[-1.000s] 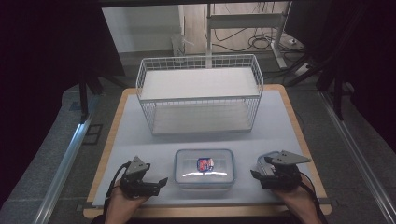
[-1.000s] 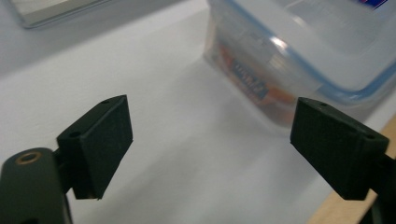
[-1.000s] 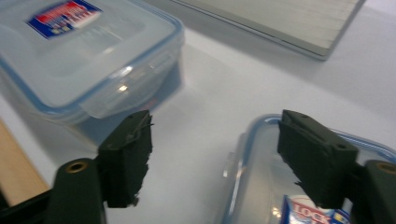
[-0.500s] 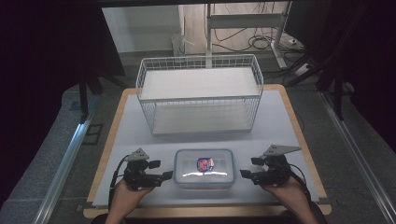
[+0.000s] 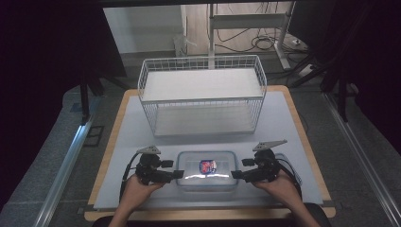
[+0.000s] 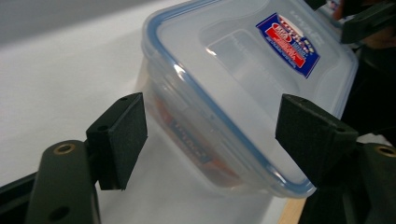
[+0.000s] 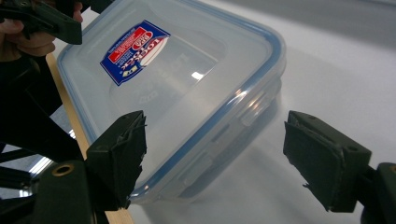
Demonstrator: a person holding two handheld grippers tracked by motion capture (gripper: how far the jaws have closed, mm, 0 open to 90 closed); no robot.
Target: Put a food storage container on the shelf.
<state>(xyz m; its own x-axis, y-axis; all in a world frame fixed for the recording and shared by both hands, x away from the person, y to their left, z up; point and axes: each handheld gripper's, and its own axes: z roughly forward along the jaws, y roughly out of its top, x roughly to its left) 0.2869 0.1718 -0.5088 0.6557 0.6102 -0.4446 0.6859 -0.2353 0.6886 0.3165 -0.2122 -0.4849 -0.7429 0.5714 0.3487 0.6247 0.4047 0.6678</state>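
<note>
Near the front edge of the white table (image 5: 283, 123) sits the clear lidded container (image 5: 206, 170), behind it a wire basket (image 5: 201, 97). Both the left gripper (image 5: 178, 174) and right gripper (image 5: 234, 175) have closed in on its ends, jaws spread, unclamped; the right's just opening.

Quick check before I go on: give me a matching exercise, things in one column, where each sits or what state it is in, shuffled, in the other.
1. clear container
2. wire basket
3. left gripper
4. red and blue label

A. on the lid's top
B. far side of the table, nothing in it
C. between the two grippers, lid on
D. jaws open at the box's left end

Pairs: 1-C, 2-B, 3-D, 4-A
</note>
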